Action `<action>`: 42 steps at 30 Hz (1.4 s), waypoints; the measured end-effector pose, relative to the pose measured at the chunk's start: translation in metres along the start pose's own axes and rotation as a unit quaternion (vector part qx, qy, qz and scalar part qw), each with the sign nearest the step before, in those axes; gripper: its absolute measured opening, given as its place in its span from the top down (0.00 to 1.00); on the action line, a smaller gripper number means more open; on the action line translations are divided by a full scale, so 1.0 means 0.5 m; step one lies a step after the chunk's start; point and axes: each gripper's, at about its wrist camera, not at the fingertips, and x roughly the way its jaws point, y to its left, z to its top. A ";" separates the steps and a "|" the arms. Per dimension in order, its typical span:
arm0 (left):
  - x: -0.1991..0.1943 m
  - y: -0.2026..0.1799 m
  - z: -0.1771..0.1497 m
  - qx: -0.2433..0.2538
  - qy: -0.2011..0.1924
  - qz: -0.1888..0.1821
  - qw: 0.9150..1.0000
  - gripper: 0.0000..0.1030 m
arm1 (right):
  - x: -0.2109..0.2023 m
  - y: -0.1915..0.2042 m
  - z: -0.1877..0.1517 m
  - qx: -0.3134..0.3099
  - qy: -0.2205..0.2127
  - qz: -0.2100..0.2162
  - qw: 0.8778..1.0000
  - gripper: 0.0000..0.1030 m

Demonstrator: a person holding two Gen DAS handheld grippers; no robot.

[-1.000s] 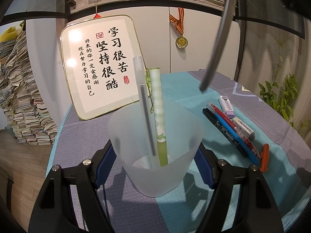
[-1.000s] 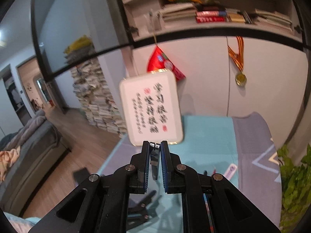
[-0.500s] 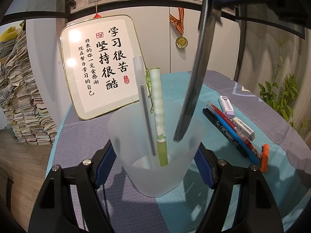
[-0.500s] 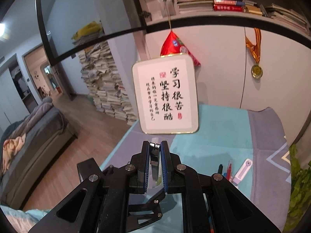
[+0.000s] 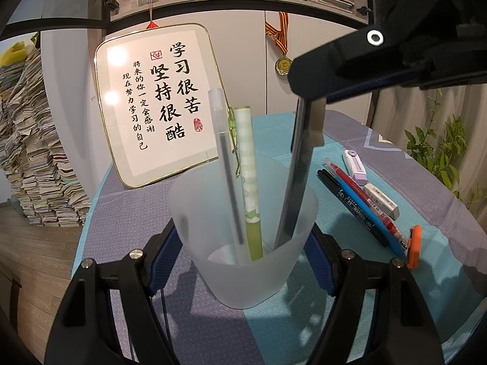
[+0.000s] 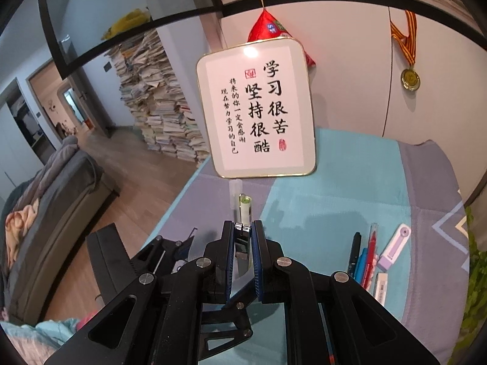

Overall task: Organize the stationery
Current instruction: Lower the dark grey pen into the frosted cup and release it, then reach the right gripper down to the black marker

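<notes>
Inside the cup's (image 5: 243, 222) rim, the right tool (image 5: 310, 97) grips a dark pen (image 5: 296, 182).

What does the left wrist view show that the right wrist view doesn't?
Left wrist only: the frosted cup clamped in the left gripper, the dark pen reaching down inside it, and an orange item on the cloth.

Right wrist only: the right gripper shut on the pen's top end, the sofa, the red pouch.

Both: calligraphy frame, medal, clear pen, green pen, loose pens.
</notes>
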 end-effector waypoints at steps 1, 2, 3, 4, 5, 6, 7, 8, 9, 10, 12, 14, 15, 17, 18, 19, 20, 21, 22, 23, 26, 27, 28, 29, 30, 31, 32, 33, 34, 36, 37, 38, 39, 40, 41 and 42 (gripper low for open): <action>0.000 0.000 0.000 0.000 0.000 0.000 1.000 0.28 | 0.002 0.000 -0.001 0.000 0.002 0.001 1.000 0.88; 0.000 0.000 0.000 0.000 0.000 0.000 1.000 0.28 | 0.002 0.000 -0.001 0.001 0.003 0.002 1.000 0.88; 0.000 0.000 0.000 0.000 0.000 0.000 1.000 0.28 | 0.002 -0.001 -0.002 0.001 0.003 0.003 1.000 0.88; 0.000 0.000 0.000 0.000 0.000 0.000 1.000 0.28 | 0.002 -0.001 -0.002 0.001 0.004 0.003 1.000 0.88; 0.000 0.000 0.000 0.000 0.000 0.000 1.000 0.28 | 0.002 -0.001 -0.002 0.001 0.005 0.003 1.000 0.88; 0.000 0.000 0.000 0.000 0.000 0.000 1.000 0.28 | 0.003 -0.001 -0.003 0.001 0.006 0.003 1.000 0.88; 0.000 0.000 0.000 0.000 0.000 0.000 1.000 0.28 | 0.004 -0.001 -0.003 0.000 0.008 0.003 1.000 0.88; 0.000 0.000 0.000 0.000 0.000 0.000 1.000 0.28 | 0.005 -0.001 -0.003 0.001 0.009 0.004 1.000 0.88; 0.000 0.000 0.000 0.000 0.000 0.000 1.000 0.28 | 0.006 -0.003 -0.004 0.003 0.009 0.006 1.000 0.88; 0.000 0.000 0.000 0.000 0.000 0.000 1.000 0.28 | 0.007 -0.005 -0.004 0.005 0.010 0.007 1.000 0.88; 0.000 0.000 0.000 0.000 0.000 0.000 1.000 0.28 | 0.009 -0.009 -0.005 0.013 0.013 0.011 1.000 0.88; 0.000 0.000 0.000 0.000 0.000 0.000 1.000 0.28 | 0.008 -0.016 -0.004 0.022 0.013 0.018 1.000 0.88; 0.000 0.000 0.000 0.000 0.000 0.000 1.000 0.28 | 0.005 -0.017 -0.004 0.023 0.010 0.019 1.000 0.88; 0.000 0.000 0.000 0.000 0.000 0.000 1.000 0.28 | -0.005 -0.018 -0.003 0.024 0.001 0.021 0.999 0.88; 0.000 0.000 0.000 0.000 0.000 0.000 1.000 0.28 | -0.012 -0.020 -0.002 0.025 -0.005 0.022 0.999 0.88; 0.000 0.000 0.000 0.000 0.000 0.000 1.000 0.28 | -0.017 -0.021 -0.002 0.026 -0.009 0.020 0.999 0.88; 0.000 0.000 0.000 0.000 0.000 0.000 1.000 0.28 | -0.022 -0.024 -0.001 0.026 -0.014 0.015 0.999 0.88; 0.000 0.000 0.000 0.000 0.000 0.000 1.000 0.28 | -0.028 -0.029 0.000 0.028 -0.019 0.009 0.999 0.88; 0.000 0.000 0.000 0.000 0.000 0.000 1.000 0.28 | -0.034 -0.040 0.000 0.032 -0.024 0.000 0.999 0.88; 0.001 0.000 0.000 0.000 0.000 0.000 1.000 0.28 | -0.037 -0.050 0.000 0.039 -0.026 -0.006 0.999 0.88; 0.001 0.000 0.000 0.000 0.000 0.000 1.000 0.28 | -0.040 -0.097 -0.006 0.066 -0.025 -0.030 0.997 0.88; 0.001 0.000 0.000 0.000 0.000 0.000 1.000 0.28 | -0.037 -0.116 -0.010 0.077 -0.021 -0.039 0.996 0.88; 0.001 0.000 0.000 0.000 0.000 0.000 1.000 0.28 | -0.031 -0.130 -0.012 0.084 -0.016 -0.044 0.995 0.88; 0.001 0.000 0.000 0.000 0.000 0.000 1.000 0.28 | -0.025 -0.144 -0.016 0.091 -0.010 -0.050 0.995 0.88; 0.001 0.000 0.000 0.000 0.000 0.000 1.000 0.28 | -0.019 -0.157 -0.018 0.097 -0.005 -0.056 0.994 0.88; 0.001 0.000 0.000 0.000 0.000 0.000 1.000 0.28 | -0.007 -0.170 -0.020 0.102 0.005 -0.063 0.993 0.88; 0.001 0.000 0.000 -0.001 0.000 0.000 1.000 0.28 | 0.005 -0.181 -0.022 0.107 0.015 -0.068 0.992 0.88; 0.001 0.000 0.000 0.000 0.000 0.000 1.000 0.28 | 0.021 -0.192 -0.023 0.111 0.026 -0.072 0.991 0.88; 0.001 0.000 0.000 0.000 0.000 0.000 1.000 0.28 | 0.039 -0.203 -0.025 0.115 0.040 -0.075 0.990 0.88; 0.001 0.000 -0.001 0.000 0.001 0.000 1.000 0.28 | 0.073 -0.220 -0.030 0.118 0.063 -0.076 0.988 0.88; 0.001 0.000 0.000 0.000 0.000 0.000 1.000 0.28 | 0.086 -0.226 -0.033 0.120 0.072 -0.079 0.987 0.87; 0.001 0.000 -0.001 0.000 0.001 0.000 1.000 0.28 | 0.099 -0.233 -0.035 0.122 0.080 -0.083 0.986 0.85; 0.001 -0.001 0.000 0.000 0.000 0.000 1.000 0.28 | 0.112 -0.239 -0.039 0.123 0.088 -0.087 0.985 0.83; 0.001 -0.001 0.000 0.000 0.000 0.000 1.000 0.28 | 0.122 -0.243 -0.041 0.124 0.093 -0.090 0.984 0.81; 0.001 -0.001 -0.001 0.000 0.000 0.000 1.000 0.28 | 0.131 -0.247 -0.043 0.126 0.097 -0.090 0.983 0.81; 0.001 -0.001 0.000 0.000 0.000 0.000 1.000 0.28 | 0.138 -0.250 -0.044 0.127 0.101 -0.089 0.983 0.81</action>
